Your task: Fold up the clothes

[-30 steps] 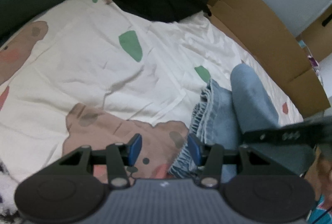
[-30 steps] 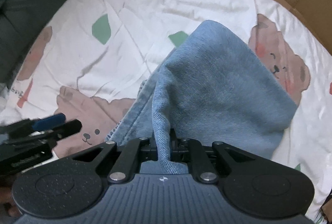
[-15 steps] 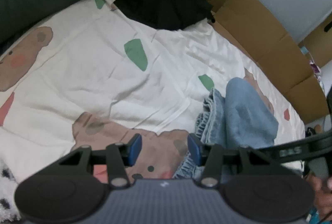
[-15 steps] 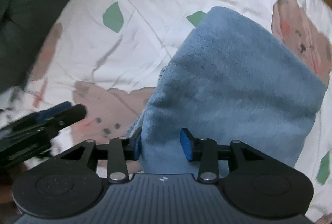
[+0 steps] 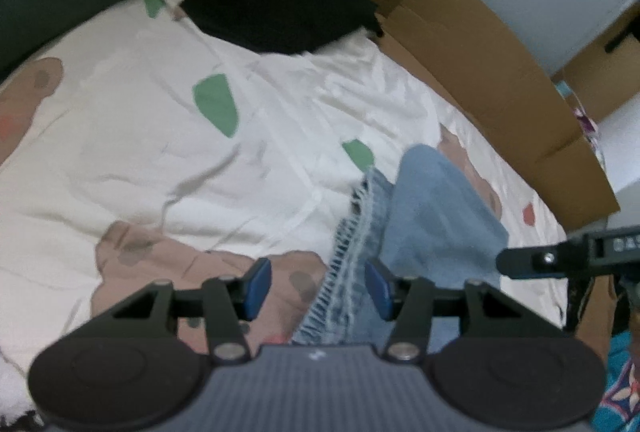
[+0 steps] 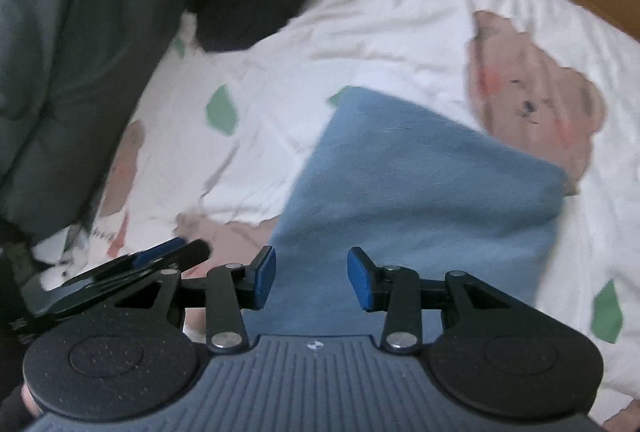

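A folded light-blue denim garment (image 6: 420, 200) lies flat on the white bear-print sheet (image 6: 380, 32). My right gripper (image 6: 312, 278) is open and empty just above its near edge. In the left wrist view the denim (image 5: 432, 216) shows its stitched waistband edge. My left gripper (image 5: 318, 286) is open and empty over that edge and the sheet (image 5: 140, 152). The right gripper's finger shows at the right of the left view (image 5: 560, 260); the left gripper shows at the lower left of the right view (image 6: 120, 276).
A black garment (image 5: 272, 4) lies at the far end of the sheet. Dark green bedding (image 6: 72, 52) runs along the left. Brown cardboard (image 5: 480, 64) borders the right side.
My right gripper let go of the denim, opened and drew back; the denim dropped flat onto the sheet. My left gripper stayed open and shifted slightly toward the waistband edge.
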A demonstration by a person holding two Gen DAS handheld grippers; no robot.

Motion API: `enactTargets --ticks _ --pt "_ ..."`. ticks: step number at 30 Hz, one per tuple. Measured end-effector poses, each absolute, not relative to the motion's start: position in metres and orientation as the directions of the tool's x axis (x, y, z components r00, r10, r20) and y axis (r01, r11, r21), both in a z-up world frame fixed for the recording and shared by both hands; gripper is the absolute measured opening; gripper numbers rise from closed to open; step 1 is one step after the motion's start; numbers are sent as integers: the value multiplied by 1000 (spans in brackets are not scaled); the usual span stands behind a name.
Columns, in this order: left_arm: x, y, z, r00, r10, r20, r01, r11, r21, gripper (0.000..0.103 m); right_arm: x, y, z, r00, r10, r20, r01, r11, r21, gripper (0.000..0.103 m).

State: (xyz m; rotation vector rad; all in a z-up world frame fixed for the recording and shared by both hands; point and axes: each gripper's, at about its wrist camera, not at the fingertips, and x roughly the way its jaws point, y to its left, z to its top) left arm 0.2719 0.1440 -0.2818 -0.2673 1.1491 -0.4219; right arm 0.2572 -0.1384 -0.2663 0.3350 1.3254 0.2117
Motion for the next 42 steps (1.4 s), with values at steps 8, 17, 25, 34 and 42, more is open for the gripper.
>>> enactTargets --ticks 8,17,25,34,42 --pt "251 121 -306 242 -490 -837 239 867 -438 62 227 -181 -299 298 288 -910 205 912 356 47" --pt "236 119 -332 148 -518 -843 235 846 -479 58 210 -198 -308 243 241 -940 47 964 260 47" --pt "239 119 -325 153 -492 -857 285 852 -438 11 198 -228 -296 167 217 -962 -90 975 205 47" --pt "245 128 -327 192 -426 -884 268 889 -371 3 143 -253 -351 224 321 -920 23 942 334 36" --pt "251 118 -300 263 -367 -892 339 901 -271 12 97 -266 -383 425 403 -810 184 838 514 34"
